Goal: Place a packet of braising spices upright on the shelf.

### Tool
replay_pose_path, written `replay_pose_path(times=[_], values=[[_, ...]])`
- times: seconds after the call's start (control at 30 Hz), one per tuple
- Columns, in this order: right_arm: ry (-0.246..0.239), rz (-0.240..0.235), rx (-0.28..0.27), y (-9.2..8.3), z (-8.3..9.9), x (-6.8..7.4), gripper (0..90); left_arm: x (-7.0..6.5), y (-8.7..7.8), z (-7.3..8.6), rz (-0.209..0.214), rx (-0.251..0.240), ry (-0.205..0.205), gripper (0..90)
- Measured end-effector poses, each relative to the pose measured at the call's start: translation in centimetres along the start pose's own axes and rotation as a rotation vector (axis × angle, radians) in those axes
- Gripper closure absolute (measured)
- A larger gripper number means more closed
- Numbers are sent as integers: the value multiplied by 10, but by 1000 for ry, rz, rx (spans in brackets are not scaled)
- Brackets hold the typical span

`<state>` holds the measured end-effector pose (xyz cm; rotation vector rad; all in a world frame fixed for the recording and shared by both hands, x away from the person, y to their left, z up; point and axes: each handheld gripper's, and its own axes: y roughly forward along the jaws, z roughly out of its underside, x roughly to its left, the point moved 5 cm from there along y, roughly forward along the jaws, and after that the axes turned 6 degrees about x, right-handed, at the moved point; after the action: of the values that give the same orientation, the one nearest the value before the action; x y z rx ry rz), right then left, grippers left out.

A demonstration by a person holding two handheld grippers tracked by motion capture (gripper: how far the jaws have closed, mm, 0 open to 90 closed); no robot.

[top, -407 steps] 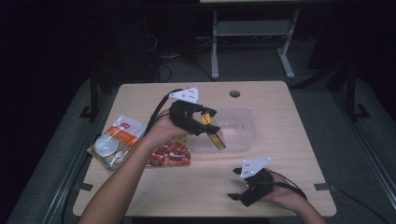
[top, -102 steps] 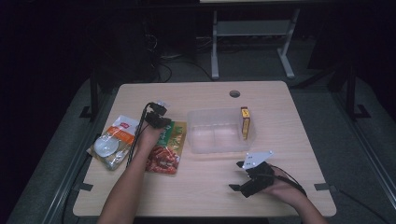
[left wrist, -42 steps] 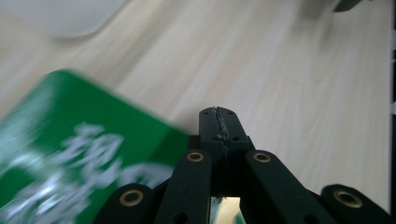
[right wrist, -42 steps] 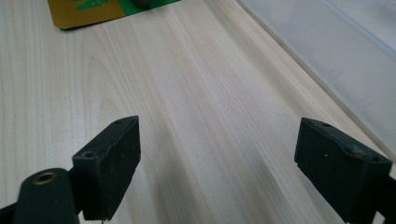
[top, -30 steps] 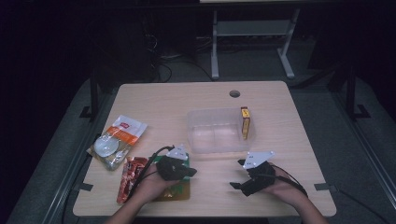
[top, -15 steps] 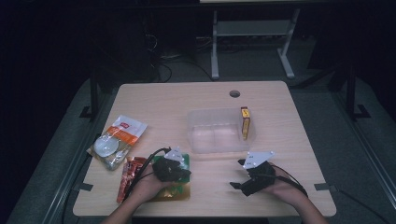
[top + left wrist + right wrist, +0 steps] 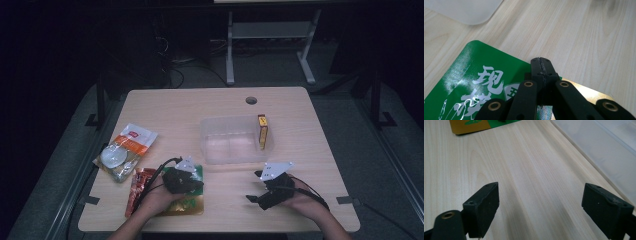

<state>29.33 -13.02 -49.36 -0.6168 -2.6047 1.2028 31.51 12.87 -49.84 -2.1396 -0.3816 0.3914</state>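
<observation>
High view is pretty dim, the room behind the table (image 7: 300, 125) almost black, only the tabletop lit, from above. Both gripper views are way brighter, wood washed pale. Glare streaks on the green packet (image 7: 474, 82). The near black jaws look soft and blurry, faint shadows under them.

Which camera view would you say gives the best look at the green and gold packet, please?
The left gripper view: the green and gold packet fills its lower left, white lettering legible, with the left gripper shut over its edge. The high view shows it small and half covered; the right gripper view catches a corner.
</observation>
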Motion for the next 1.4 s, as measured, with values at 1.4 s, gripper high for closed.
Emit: replay_pose_path(times=[1.4], values=[[81,28,-79,-21,6,-13,142,-15,-11,-19,106,-60,147,723]])
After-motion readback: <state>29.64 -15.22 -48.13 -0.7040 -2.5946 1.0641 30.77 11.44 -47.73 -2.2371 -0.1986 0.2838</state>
